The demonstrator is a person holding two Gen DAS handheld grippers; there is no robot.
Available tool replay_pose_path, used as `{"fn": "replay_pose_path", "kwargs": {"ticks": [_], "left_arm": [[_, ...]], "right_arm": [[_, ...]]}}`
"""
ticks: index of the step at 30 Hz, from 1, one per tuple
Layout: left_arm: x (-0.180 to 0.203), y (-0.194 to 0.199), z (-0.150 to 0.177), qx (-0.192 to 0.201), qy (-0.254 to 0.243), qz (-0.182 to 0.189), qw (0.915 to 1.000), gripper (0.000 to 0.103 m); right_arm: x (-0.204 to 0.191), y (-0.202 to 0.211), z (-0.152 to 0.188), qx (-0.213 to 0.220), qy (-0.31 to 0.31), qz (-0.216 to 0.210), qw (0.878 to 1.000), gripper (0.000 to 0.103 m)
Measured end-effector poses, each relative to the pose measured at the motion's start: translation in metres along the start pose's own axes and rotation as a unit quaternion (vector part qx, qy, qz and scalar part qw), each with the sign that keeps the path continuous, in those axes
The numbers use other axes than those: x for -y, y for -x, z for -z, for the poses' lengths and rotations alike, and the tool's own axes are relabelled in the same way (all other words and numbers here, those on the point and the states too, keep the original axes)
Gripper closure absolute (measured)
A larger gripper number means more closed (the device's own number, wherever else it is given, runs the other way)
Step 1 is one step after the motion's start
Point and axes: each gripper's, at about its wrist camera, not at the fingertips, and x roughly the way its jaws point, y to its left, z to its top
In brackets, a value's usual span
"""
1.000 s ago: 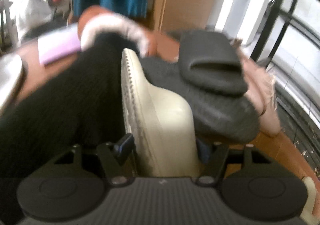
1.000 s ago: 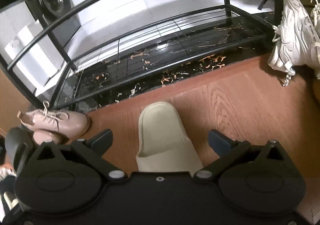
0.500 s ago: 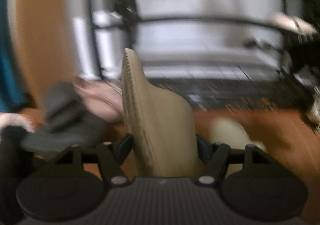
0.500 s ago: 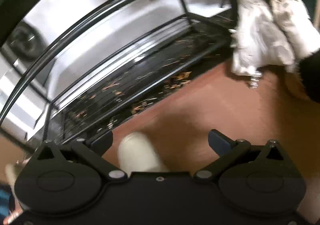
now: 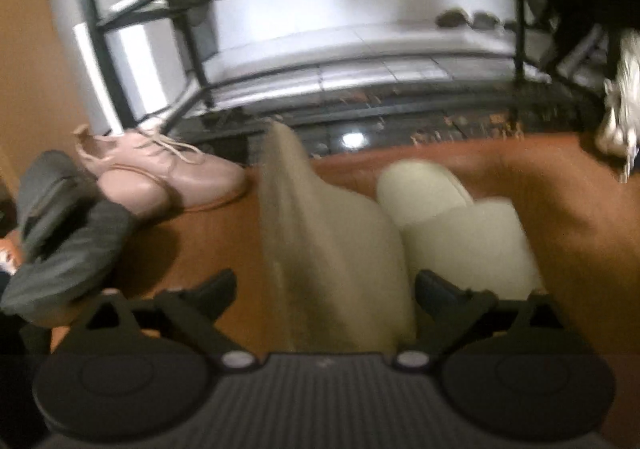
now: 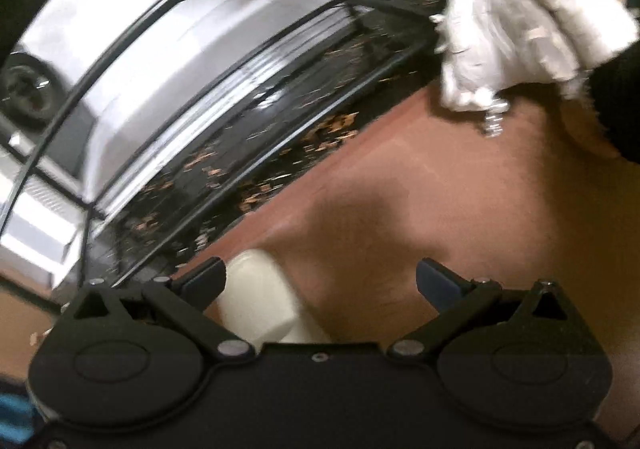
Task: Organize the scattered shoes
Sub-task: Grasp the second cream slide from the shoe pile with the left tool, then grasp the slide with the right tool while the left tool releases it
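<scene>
Left gripper (image 5: 322,289) jaws opening, beige slipper (image 5: 328,249) on edge between them, beside its mate (image 5: 452,217) on floor. Looks light, soft foam; grip mid-strap. Right gripper (image 6: 320,277) open, empty.

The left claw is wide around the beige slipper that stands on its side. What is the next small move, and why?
Probably draw the left claw straight back. Its jaws are opening and no longer press the beige slipper, which stands on edge right beside its cream mate on the wooden floor. Backing out straight should avoid dragging it away from the pair.
</scene>
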Motion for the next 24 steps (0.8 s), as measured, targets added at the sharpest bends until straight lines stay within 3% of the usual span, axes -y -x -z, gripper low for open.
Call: {"fn": "replay_pose_path", "kwargs": {"ticks": [3, 7, 12, 15, 19, 24], "left_arm": [[-0.018, 0.028, -0.009, 0.032, 0.051, -0.004, 0.9982, 0.001], [-0.055, 0.044, -0.016, 0.058, 0.122, -0.049, 0.9896, 0.001], [-0.113, 0.04, -0.014, 0.059, 0.242, -0.127, 0.9601, 0.001], [-0.132, 0.029, -0.008, 0.025, 0.261, -0.174, 0.9492, 0.001], [-0.147, 0.023, -0.003, 0.001, 0.286, -0.197, 0.9378, 0.001], [-0.147, 0.024, -0.005, 0.012, 0.278, -0.199, 0.9399, 0.001]], "right_arm": [[-0.002, -0.002, 0.003, -0.015, 0.003, -0.041, 0.999, 0.0], [-0.009, -0.009, 0.012, -0.066, 0.017, -0.114, 0.991, 0.0], [-0.017, -0.02, 0.026, -0.148, 0.017, -0.186, 0.971, 0.0], [-0.024, -0.026, 0.037, -0.194, 0.033, -0.216, 0.956, 0.0], [-0.029, -0.033, 0.054, -0.231, 0.041, -0.222, 0.946, 0.0], [-0.047, -0.035, 0.066, -0.211, 0.11, -0.217, 0.947, 0.0]]}}
